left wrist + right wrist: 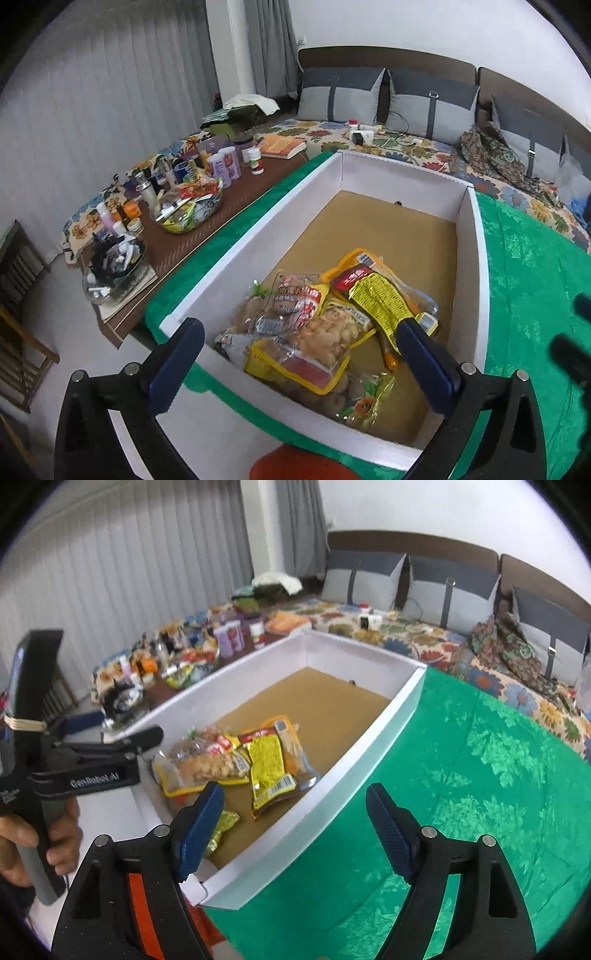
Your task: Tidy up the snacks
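Note:
A white box (pixel 280 206) with a brown cardboard floor stands on a green cloth (pixel 535 277). A heap of snack packets lies at its near end: a yellow packet (pixel 380 306), a clear pack of pale round snacks (pixel 332 332) and a red-labelled pack (pixel 299 299). My left gripper (pixel 299 328) hangs open above this heap, with nothing between its fingers. In the right wrist view, my right gripper (pixel 295 788) is open and empty over the box's right wall (pixel 369 746), with the yellow packet (pixel 269 771) just beyond. A hand holds the left gripper (pixel 122 727) at the left.
A brown side table (pixel 236 206) left of the box carries several bottles and jars (pixel 221 166), a glass bowl (pixel 188 214) and a book (pixel 282 146). Behind lies a bed with a floral sheet (pixel 406 147) and grey pillows. A wooden chair (pixel 18 266) stands far left.

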The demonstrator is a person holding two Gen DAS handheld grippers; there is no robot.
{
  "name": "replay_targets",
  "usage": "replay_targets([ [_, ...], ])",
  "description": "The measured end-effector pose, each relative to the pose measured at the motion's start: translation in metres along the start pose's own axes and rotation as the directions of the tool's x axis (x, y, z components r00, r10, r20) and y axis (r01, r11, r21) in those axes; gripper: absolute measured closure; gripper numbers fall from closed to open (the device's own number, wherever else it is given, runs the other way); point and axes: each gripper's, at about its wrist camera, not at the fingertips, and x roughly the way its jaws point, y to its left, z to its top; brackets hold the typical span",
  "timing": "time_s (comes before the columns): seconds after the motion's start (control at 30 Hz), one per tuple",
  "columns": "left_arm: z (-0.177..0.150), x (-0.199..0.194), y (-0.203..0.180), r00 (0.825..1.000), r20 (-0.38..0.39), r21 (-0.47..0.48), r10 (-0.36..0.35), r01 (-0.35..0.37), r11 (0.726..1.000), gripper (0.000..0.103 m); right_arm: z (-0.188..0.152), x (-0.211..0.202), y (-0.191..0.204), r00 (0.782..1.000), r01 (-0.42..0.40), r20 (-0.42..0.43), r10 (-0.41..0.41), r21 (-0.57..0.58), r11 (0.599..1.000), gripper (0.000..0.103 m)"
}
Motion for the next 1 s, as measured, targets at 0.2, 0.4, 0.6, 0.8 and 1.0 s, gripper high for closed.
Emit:
replay_targets([
  [0.2, -0.004, -0.018, 0.0, 0.999, 0.036, -0.023, 0.041, -0.04, 0.999, 0.0, 0.007, -0.038, 0.0, 0.974, 0.019, 0.224, -0.033, 0.061, 0.998, 0.021],
  [0.4, -0.006, -0.044, 0.003, 0.989, 0.144, -0.026, 0.019, -0.016, 1.0, 0.0, 0.013, -0.013, -0.002, 0.997, 0.052, 0.044, -0.056, 0.088, 0.995, 0.019],
  [0.6, -0.009, -0.057, 0.018, 0.98, 0.182, -0.03, -0.087, 0.094, 0.995, 0.0, 0.008, -0.02, 0.011, 0.988, 0.125, 0.083, -0.131, 0.073, 0.99, 0.019],
  [0.8, -0.008, -0.05, 0.015, 0.992, 0.121, 0.032, -0.021, 0.018, 0.999, 0.0, 0.01, -0.011, 0.03, 0.988, 0.155, -0.005, -0.155, 0.035, 0.987, 0.019],
  [1.0, -0.01, -0.051, 0.02, 0.995, 0.054, 0.013, -0.086, 0.086, 0.996, 0.0, 0.014, -0.006, 0.049, 0.98, 0.178, -0.092, -0.178, -0.003, 0.984, 0.019],
])
